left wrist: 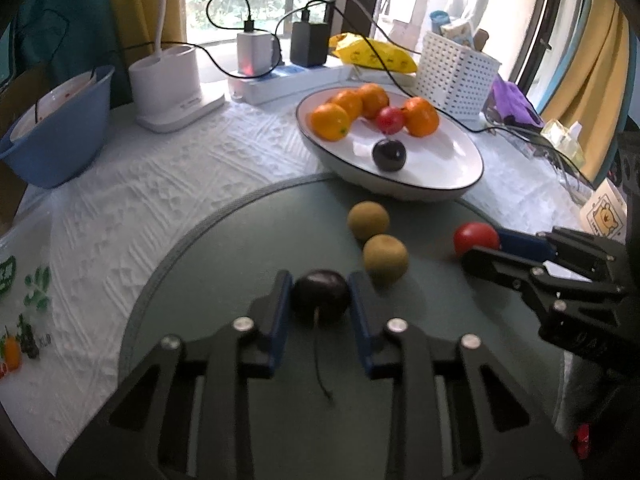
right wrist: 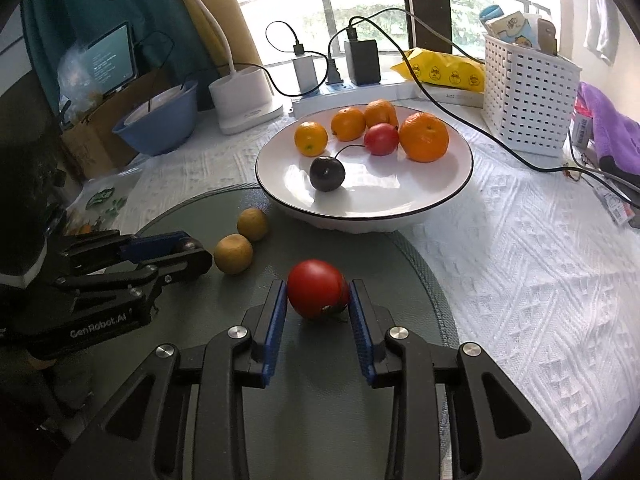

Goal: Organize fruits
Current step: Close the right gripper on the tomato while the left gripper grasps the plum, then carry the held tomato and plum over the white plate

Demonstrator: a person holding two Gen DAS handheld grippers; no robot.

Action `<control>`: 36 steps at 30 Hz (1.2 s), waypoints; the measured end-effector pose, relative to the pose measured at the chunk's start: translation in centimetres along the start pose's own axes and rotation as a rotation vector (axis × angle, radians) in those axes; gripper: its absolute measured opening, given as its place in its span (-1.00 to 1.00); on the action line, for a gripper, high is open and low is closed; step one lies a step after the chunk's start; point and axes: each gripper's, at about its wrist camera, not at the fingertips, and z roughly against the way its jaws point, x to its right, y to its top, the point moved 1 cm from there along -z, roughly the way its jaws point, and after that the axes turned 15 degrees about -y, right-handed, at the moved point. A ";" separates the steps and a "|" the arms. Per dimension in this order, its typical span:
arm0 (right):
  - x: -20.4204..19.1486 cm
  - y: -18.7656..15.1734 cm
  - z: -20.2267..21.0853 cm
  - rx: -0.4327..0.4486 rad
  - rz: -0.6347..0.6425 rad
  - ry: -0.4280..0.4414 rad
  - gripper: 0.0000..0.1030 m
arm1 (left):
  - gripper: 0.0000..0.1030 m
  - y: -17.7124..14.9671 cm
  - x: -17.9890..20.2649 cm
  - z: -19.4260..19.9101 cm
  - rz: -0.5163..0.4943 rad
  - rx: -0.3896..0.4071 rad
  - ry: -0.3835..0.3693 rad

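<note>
My left gripper point(left wrist: 320, 292) is shut on a dark plum point(left wrist: 320, 296) low over the grey round mat point(left wrist: 240, 248); its long stem hangs down. My right gripper point(right wrist: 318, 296) is shut on a red tomato point(right wrist: 316, 288) on the same mat; it shows in the left wrist view point(left wrist: 476, 238) too. Two brown kiwis point(left wrist: 368, 220) point(left wrist: 385, 258) lie on the mat between the grippers. The white bowl point(right wrist: 420, 200) behind holds several oranges point(right wrist: 424, 137), a red fruit point(right wrist: 381, 139) and another dark plum point(right wrist: 327, 173).
A blue basin point(left wrist: 60, 136) stands at the left, a white lamp base point(left wrist: 168, 84) and chargers with cables behind. A white perforated basket point(right wrist: 528, 92), a yellow snack bag point(right wrist: 444, 66) and a purple cloth point(right wrist: 612, 128) are at the right.
</note>
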 end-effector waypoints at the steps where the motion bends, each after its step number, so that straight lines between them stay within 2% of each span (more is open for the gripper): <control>1: 0.0 0.0 0.1 0.001 0.000 0.001 -0.35 | -0.43 0.0 0.1 0.0 -0.001 -0.001 0.000; 15: -0.6 -0.4 2.2 0.038 0.011 -0.005 -0.35 | -0.44 -0.3 2.1 2.8 -0.016 0.048 -0.039; 36: -0.7 -1.1 6.3 0.110 0.014 -0.027 -0.35 | -0.43 -0.5 5.0 6.8 -0.087 0.125 -0.050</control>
